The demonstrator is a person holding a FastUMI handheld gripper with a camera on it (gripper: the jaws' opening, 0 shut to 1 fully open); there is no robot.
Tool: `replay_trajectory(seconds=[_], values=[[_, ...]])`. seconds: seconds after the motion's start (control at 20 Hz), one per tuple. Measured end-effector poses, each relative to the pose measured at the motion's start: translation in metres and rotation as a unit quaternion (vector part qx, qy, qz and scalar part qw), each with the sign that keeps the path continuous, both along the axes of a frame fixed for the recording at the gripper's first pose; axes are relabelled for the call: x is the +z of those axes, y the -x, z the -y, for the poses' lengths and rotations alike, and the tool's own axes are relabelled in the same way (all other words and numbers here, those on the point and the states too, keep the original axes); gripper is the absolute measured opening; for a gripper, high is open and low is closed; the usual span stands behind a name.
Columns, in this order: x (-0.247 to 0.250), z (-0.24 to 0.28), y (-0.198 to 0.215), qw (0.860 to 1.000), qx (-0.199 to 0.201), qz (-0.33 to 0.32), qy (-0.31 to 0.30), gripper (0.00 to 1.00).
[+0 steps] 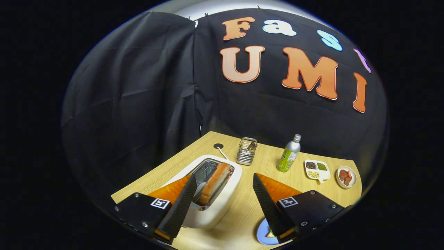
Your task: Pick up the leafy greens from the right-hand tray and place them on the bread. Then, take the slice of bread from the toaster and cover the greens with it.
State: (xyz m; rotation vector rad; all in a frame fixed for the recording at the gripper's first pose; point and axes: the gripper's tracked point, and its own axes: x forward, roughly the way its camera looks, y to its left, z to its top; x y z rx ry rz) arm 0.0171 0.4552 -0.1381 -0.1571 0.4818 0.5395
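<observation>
A white toaster (222, 203) stands on the wooden table (263, 166), with a browned slice of bread (215, 183) upright in its slot. My gripper (224, 178) is open above it. Its left finger (180, 208) overlaps the toaster's left side, and the right finger (265, 203) hangs over bare table to the right of the toaster. The bread slice sits between the two fingers, closer to the left one, and nothing is held. Under the right finger the rim of a pale blue plate (262, 233) peeks out; what lies on it is hidden.
Beyond the toaster stand a wire holder (246, 151) and a green-labelled bottle (288, 158). Further right are a white divided tray (317, 169) with small toppings and a small bowl (346, 177) of red pieces. A cable hole (218, 146) sits near the table's back edge.
</observation>
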Motion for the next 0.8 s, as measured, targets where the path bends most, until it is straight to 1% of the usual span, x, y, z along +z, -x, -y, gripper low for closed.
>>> replay_trajectory(seconds=[0.2,0.3,0.35,0.4,0.5,0.6,0.75,0.8], values=[[-0.010,-0.016,0.002,1.000,0.012,-0.008,0.010,0.96],[-0.015,-0.016,0.001,1.000,0.011,-0.006,0.019,0.90],[-0.018,-0.017,0.001,1.000,0.011,-0.010,0.022,0.85],[-0.020,-0.020,0.002,1.000,0.009,-0.014,0.024,0.82],[-0.023,-0.020,-0.002,0.999,0.000,-0.019,0.028,0.73],[-0.024,-0.020,-0.003,0.999,-0.007,-0.022,0.029,0.59],[-0.029,-0.024,-0.003,0.999,-0.006,-0.038,0.025,0.33],[-0.029,-0.025,-0.003,0.999,-0.007,-0.040,0.021,0.27]])
